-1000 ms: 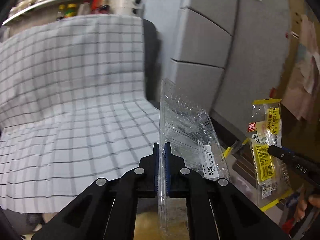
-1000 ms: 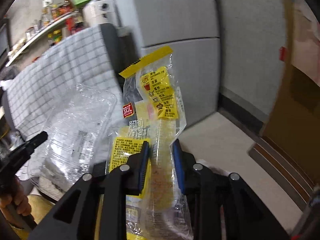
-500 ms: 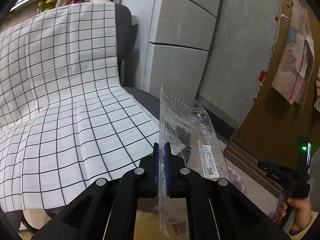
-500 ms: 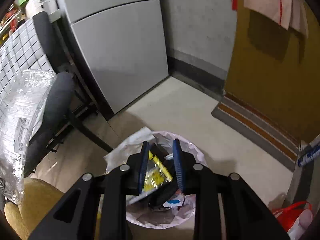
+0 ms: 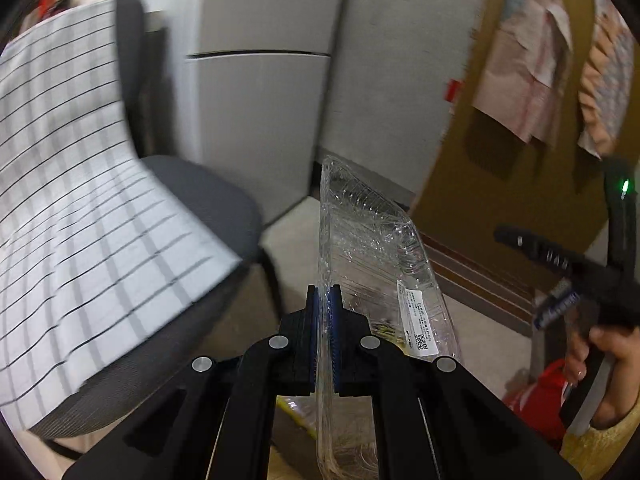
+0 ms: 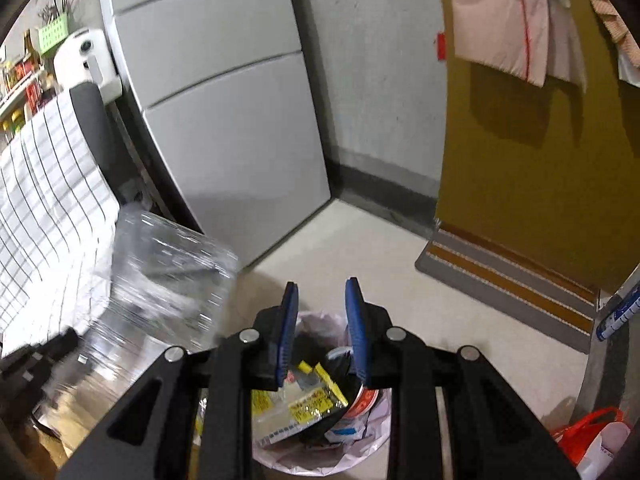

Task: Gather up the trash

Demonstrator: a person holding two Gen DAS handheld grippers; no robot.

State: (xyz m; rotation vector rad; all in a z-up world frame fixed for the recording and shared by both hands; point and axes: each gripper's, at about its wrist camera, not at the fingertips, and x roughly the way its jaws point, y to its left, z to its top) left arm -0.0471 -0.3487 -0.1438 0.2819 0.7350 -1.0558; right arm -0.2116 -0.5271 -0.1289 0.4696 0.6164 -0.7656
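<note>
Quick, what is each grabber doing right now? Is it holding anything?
Left gripper: shut on the clear plastic tray.
Right gripper: open, holding nothing; the yellow wrapper lies in the trash bin below.

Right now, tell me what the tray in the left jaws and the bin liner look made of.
Clear tray: thin, glossy, rigid-looking plastic; see-through, with moulded ridges, glare and a printed paper label. Bin liner: thin, pale, translucent plastic film, crinkled and folded over the bin rim. It looks soft; its exact tint is uncertain.
</note>
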